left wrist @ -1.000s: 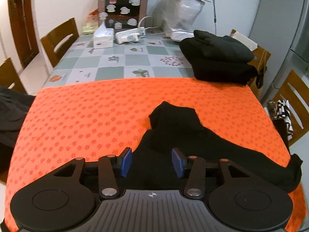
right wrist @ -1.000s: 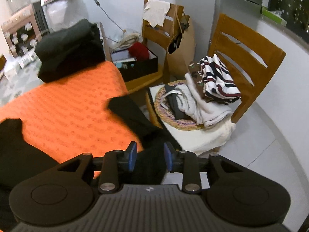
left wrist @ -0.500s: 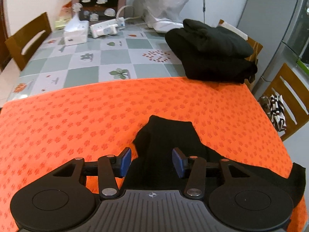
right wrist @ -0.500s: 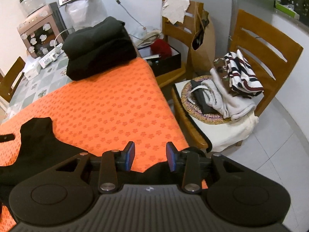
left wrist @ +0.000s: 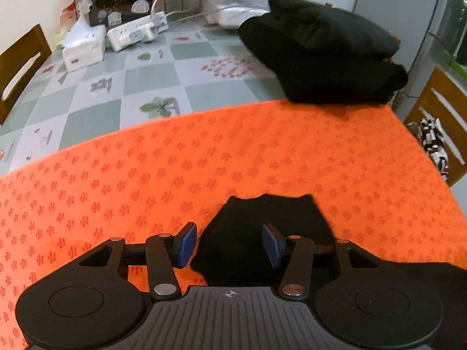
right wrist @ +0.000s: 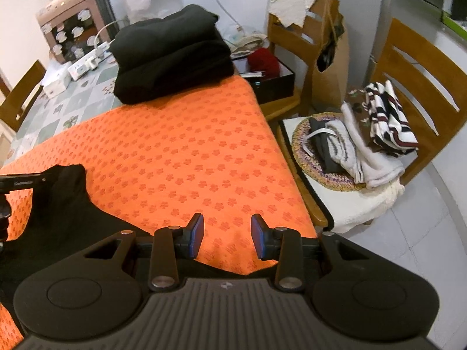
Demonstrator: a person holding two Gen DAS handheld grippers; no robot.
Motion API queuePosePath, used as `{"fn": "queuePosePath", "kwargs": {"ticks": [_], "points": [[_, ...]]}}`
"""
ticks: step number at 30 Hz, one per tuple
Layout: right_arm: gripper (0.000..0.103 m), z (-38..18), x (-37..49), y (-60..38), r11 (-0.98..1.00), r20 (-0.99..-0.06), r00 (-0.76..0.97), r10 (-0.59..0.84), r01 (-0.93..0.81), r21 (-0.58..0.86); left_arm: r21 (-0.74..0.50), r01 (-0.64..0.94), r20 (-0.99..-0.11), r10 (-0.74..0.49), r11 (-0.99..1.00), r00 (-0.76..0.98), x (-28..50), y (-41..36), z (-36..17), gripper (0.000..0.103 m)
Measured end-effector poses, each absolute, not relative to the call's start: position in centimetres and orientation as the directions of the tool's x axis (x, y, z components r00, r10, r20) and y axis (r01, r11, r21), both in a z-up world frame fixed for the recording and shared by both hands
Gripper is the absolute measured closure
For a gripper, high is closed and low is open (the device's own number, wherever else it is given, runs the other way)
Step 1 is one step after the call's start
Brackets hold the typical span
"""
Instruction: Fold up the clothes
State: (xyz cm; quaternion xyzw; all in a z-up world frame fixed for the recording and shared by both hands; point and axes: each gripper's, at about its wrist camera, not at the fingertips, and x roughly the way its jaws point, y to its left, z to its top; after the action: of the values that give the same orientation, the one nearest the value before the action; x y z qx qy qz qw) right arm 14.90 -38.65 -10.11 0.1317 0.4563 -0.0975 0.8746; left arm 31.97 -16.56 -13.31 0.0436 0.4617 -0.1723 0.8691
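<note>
A black garment [left wrist: 262, 233] is spread on the orange cloth [left wrist: 204, 160]. The left gripper [left wrist: 230, 243] is opening, its pads apart over the garment, nothing clamped. The right gripper [right wrist: 227, 234] is held part open over bare cloth, gripping nothing.

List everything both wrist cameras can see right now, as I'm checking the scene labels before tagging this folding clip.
black garment: one, black, spread on the near part of the orange cloth
orange cloth: one, orange with a small flower print, covering the near half of the table
folded stack: one, black, far end of the table at the edge of the orange cloth
tissue pack: one, white, far left of the table
power strip: one, white, beside the tissue pack
wooden chairs: at least three, brown, around the table
laundry pile: one, white, grey and striped, on the right chair seat
left gripper: black with blue pads, jaws opening over the garment
right gripper: black with blue pads, open over the cloth
</note>
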Motion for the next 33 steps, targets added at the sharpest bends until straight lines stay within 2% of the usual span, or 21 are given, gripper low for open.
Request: {"fn": "queuePosePath", "kwargs": {"ticks": [3, 4, 5, 6, 7, 8, 15, 21, 26, 33], "points": [[0.062, -10.2, 15.4, -38.5, 0.949, -0.825, 0.564, -0.036, 0.277, 0.148, -0.087, 0.319, -0.824, -0.248, 0.944, 0.509, 32.1, -16.3, -13.8, 0.047], [0.062, -10.3, 15.5, -38.5, 0.950, -0.825, 0.564, -0.032, 0.272, 0.150, -0.092, 0.317, -0.824, -0.250, 0.944, 0.508, 32.0, -16.2, -13.8, 0.051], [0.062, -10.3, 15.6, -38.4, 0.951, -0.826, 0.564, -0.027, 0.268, 0.152, -0.096, 0.320, -0.820, -0.257, 0.943, 0.511, 31.9, -16.2, -13.8, 0.070], [0.062, -10.3, 15.6, -38.4, 0.953, -0.824, 0.566, -0.023, 0.263, 0.154, -0.095, 0.326, -0.813, -0.262, 0.941, 0.520, 31.7, -16.3, -13.5, 0.080], [0.062, -10.2, 15.6, -38.3, 0.954, -0.822, 0.569, -0.019, 0.258, 0.156, -0.092, 0.331, -0.805, -0.266, 0.939, 0.531, 31.4, -16.4, -13.2, 0.089], [0.062, -10.2, 15.6, -38.2, 0.955, -0.820, 0.572, -0.015, 0.252, 0.158, -0.087, 0.336, -0.789, -0.271, 0.938, 0.552, 31.0, -16.5, -12.7, 0.091], [0.062, -9.3, 14.7, -37.8, 0.959, -0.796, 0.605, 0.012, 0.219, 0.181, -0.079, 0.424, -0.655, -0.368, 0.902, 0.661, 25.2, -17.1, -6.8, 0.093], [0.062, -8.5, 13.4, -37.0, 0.961, -0.774, 0.632, 0.042, 0.186, 0.204, -0.071, 0.593, -0.581, -0.517, 0.802, 0.629, 18.3, -17.2, -3.2, 0.093], [0.062, -8.2, 12.6, -36.0, 0.966, -0.767, 0.637, 0.076, 0.144, 0.215, -0.039, 0.724, -0.611, -0.590, 0.689, 0.529, 12.8, -17.3, -3.3, 0.093], [0.062, -8.6, 12.1, -34.3, 0.973, -0.778, 0.616, 0.123, 0.081, 0.218, 0.011, 0.743, -0.698, -0.527, 0.670, 0.485, 8.0, -17.4, -6.9, 0.092]]}}
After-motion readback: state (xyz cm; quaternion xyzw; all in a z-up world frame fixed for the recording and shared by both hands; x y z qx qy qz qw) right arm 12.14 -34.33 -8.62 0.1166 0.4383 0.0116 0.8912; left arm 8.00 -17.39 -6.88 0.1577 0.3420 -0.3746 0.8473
